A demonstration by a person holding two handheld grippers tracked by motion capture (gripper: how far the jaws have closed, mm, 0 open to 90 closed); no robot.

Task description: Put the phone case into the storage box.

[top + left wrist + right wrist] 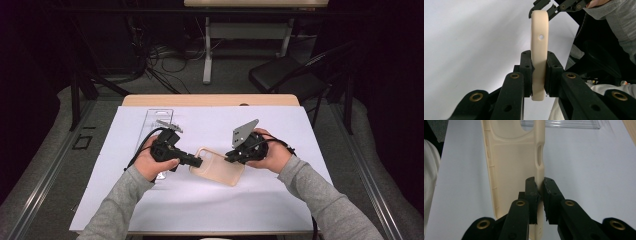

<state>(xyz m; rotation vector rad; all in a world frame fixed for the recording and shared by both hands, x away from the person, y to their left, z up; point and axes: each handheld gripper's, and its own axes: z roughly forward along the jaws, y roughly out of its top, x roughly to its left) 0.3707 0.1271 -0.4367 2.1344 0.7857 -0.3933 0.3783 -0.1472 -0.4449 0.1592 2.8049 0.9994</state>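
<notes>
A white sheet (200, 200) covered the table. At frame centre, a beige phone case (218, 167) was gripped at opposite edges by the left gripper (196, 162) and the right gripper (231, 157), apparently lifted slightly.

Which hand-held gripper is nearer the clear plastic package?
Left. The left hand-held gripper sits just beside the clear plastic package; the right hand-held gripper is farther away, across the phone case.

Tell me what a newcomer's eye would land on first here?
The cream phone case, held up at the middle of the white table between both grippers. The left gripper clamps one end, the right gripper pinches a side wall. Behind them a clear plastic package lies flat toward the far left.
</notes>
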